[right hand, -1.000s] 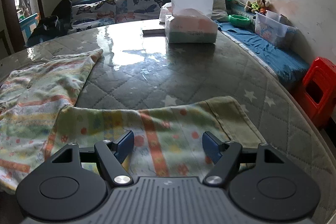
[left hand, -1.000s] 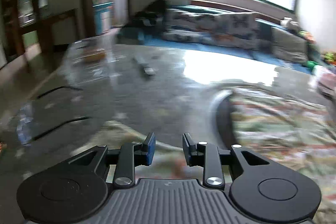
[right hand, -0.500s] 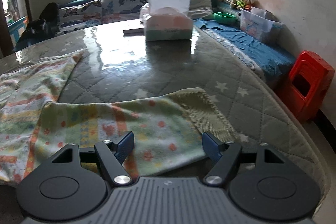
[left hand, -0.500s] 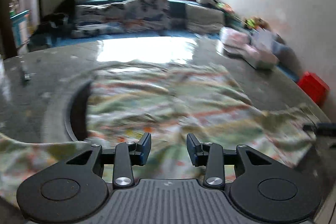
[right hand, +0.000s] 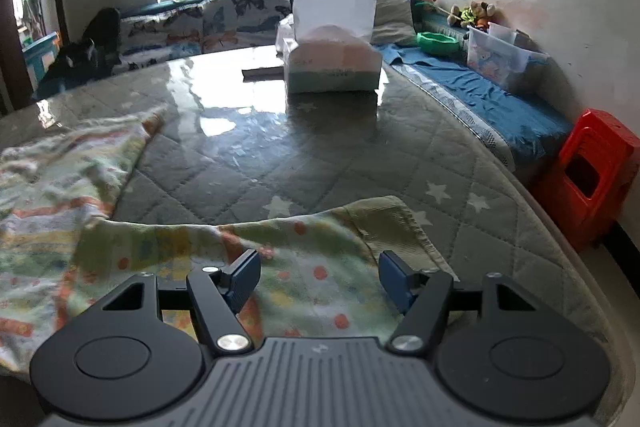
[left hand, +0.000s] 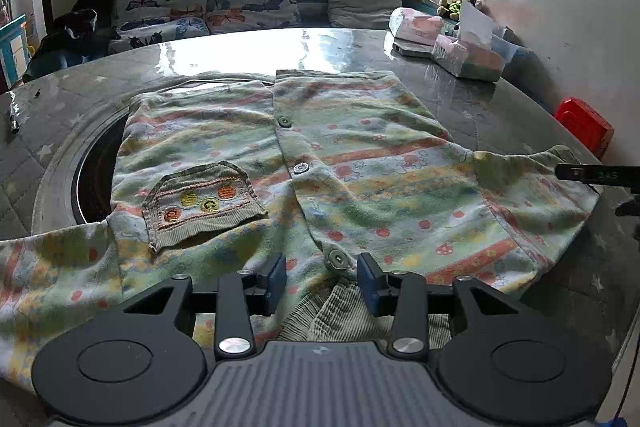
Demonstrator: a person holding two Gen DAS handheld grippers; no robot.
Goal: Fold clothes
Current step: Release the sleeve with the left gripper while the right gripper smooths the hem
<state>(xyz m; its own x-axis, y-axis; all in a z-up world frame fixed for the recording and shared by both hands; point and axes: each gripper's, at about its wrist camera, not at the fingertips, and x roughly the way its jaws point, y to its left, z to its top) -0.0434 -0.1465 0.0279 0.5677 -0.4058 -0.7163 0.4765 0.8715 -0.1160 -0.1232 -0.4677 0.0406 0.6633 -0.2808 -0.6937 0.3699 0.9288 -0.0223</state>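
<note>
Swinging round from the bare side of the table, the left gripper (left hand: 322,273) now faces the spread cardigan (left hand: 320,163) head-on, poised over its ribbed collar at the near edge, and its jaws have just been opening to a moderate gap with no cloth pinched between them. At the same time the right gripper (right hand: 320,277) has barely shifted but its jaws have just been closing a little; they stand wide apart above the right sleeve (right hand: 304,259), gripping nothing. Judging by this, both hands are lining up for a first fold, which has not yet begun: the cardigan lies flat, front up and buttoned, on the quilted table (right hand: 320,163). It is soft, pilled knit in faded green, yellow and coral stripes with small printed motifs, round snap buttons (left hand: 300,168) down the placket, and a corduroy-like patch pocket (left hand: 202,203). A glossy clear cover over the table glares under the window.
</note>
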